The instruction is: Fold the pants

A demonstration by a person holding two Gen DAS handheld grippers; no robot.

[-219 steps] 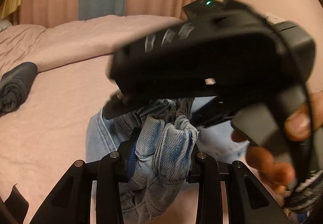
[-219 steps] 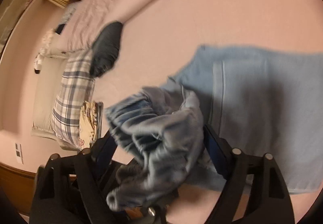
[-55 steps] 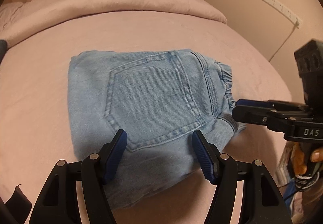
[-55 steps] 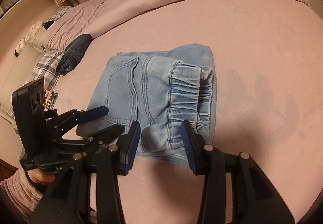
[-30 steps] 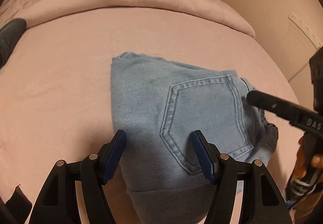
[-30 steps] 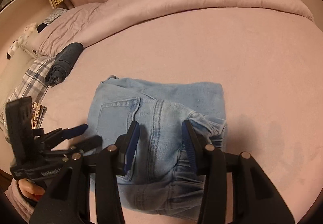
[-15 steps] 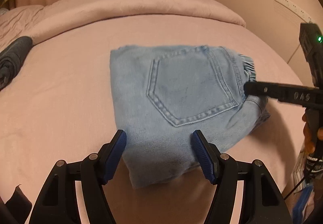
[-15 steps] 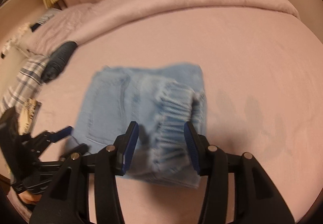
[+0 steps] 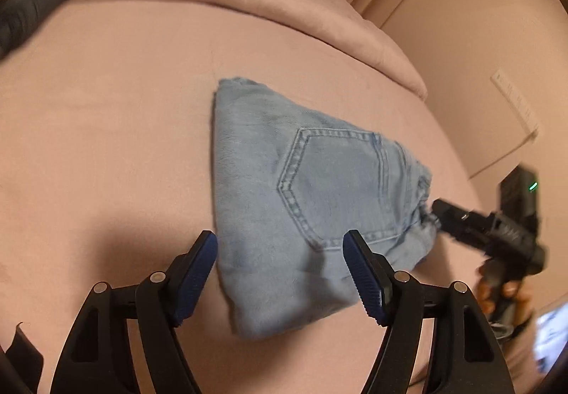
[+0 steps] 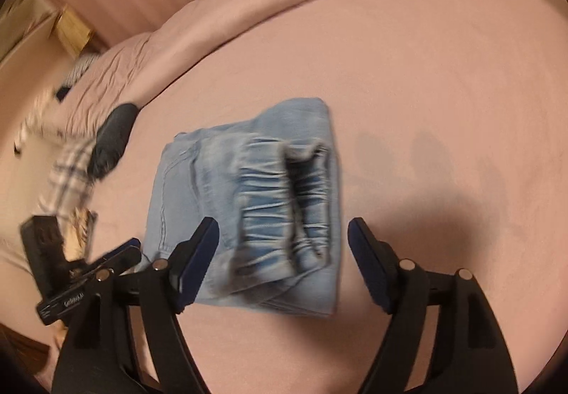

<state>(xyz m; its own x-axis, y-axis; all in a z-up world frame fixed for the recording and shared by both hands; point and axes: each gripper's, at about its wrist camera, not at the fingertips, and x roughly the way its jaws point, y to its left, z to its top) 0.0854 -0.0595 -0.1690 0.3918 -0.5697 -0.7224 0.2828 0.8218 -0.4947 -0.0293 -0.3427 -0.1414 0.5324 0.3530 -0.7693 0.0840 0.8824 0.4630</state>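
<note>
Two tongs, left and right, both opening, empty; one folded pants

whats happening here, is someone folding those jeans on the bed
Yes. A person with a handheld gripper in each hand is folding light blue jeans on a pink bed. The jeans lie in a compact folded bundle, back pocket up. Neither gripper holds them: the left gripper and the right gripper both hover at the bundle's near edge with jaws opening and nothing pinched. A rolled dark garment lies farther off.
</note>
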